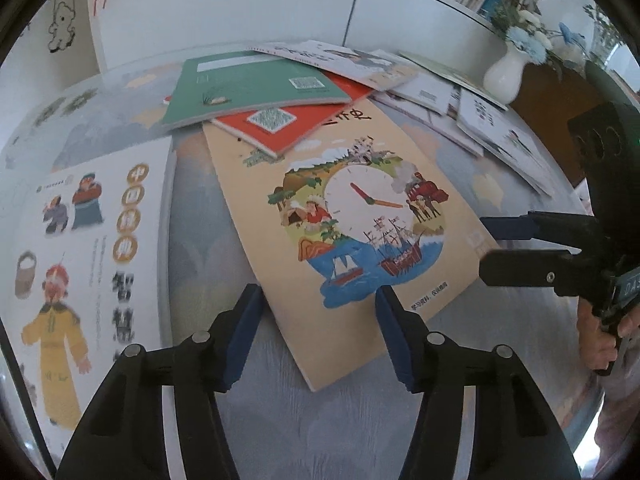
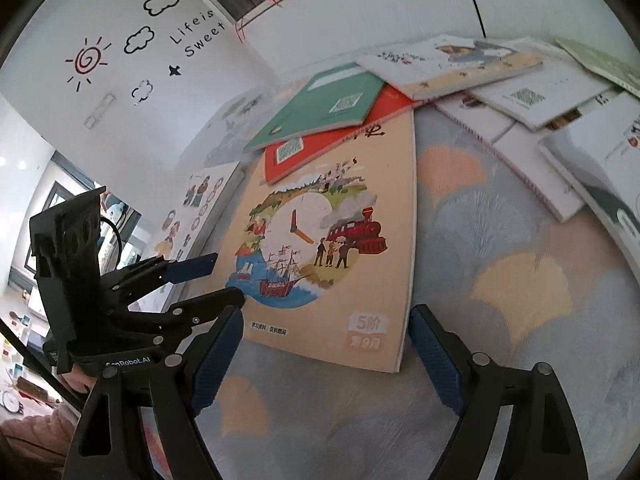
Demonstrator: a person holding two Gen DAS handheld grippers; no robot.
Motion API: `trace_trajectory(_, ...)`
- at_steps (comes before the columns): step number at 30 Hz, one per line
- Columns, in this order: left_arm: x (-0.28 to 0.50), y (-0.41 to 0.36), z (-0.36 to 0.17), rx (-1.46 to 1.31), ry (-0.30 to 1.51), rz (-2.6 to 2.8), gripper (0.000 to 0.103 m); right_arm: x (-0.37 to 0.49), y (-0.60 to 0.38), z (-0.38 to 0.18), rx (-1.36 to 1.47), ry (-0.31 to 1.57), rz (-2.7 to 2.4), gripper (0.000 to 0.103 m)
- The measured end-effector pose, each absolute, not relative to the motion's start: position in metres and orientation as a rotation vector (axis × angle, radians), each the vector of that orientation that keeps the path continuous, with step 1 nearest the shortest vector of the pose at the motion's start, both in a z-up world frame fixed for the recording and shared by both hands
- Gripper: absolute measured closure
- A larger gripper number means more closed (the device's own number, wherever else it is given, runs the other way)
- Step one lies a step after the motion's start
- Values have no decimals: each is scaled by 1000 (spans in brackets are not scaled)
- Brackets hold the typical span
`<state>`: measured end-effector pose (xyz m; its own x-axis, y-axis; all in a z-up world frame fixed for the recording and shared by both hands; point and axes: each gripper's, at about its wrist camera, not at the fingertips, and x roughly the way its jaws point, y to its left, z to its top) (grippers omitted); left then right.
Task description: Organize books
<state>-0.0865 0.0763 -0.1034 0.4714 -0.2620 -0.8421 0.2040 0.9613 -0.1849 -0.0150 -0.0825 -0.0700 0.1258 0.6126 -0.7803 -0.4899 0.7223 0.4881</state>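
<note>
A large tan picture book [image 2: 332, 240] with a clock illustration, marked "5阶", lies flat on the patterned tablecloth [image 2: 500, 280] under a red notebook [image 2: 332, 140] and green notebook [image 2: 320, 104]. Left gripper [image 1: 318, 300] and right gripper [image 2: 324, 320], both open, straddle its near corners. Wall lettering [image 2: 196, 38] reads "Life is Sweet".

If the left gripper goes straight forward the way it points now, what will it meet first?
Most likely the beige clock-cover book. The left gripper points down at the book's near corner, which lies between its open fingers. Depth is unclear, so it might touch the tablecloth just before that corner.
</note>
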Motion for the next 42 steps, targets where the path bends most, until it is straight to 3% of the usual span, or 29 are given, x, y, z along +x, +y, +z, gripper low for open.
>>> trace_trajectory(6,-134,76,-101,-6,1090,-369,47,-76,-71,-65,-13,1287,861,19)
trace_trajectory(9,-135,84,-101,-37,1119,-391,53,-89,-76,-66,-6,1357,916,21)
trace_trajectory(11,-120,90,-102,-62,1139,-384,57,-76,-81,-70,37,1392,905,30)
trace_trajectory(17,-87,98,-106,-105,1174,-414,61,-15,-89,-93,297,1505,956,38)
trace_trajectory(21,-78,101,-107,-126,1193,-428,63,0,-86,-99,325,1522,988,44)
trace_trajectory(24,-70,104,-107,-141,1201,-435,63,4,-83,-99,295,1514,985,54)
trace_trajectory(27,-62,109,-109,-182,1206,-460,64,10,-86,-104,263,1494,951,78)
trace_trajectory(29,-56,117,-111,-237,1220,-465,72,15,-94,-113,348,1506,974,84)
trace_trajectory(37,-37,132,-117,-394,1225,-451,76,14,-110,-118,389,1456,1035,89)
trace_trajectory(38,-36,134,-118,-411,1229,-453,80,12,-110,-117,382,1441,1040,89)
trace_trajectory(42,-41,125,-114,-363,1217,-383,82,8,-106,-121,388,1427,1046,89)
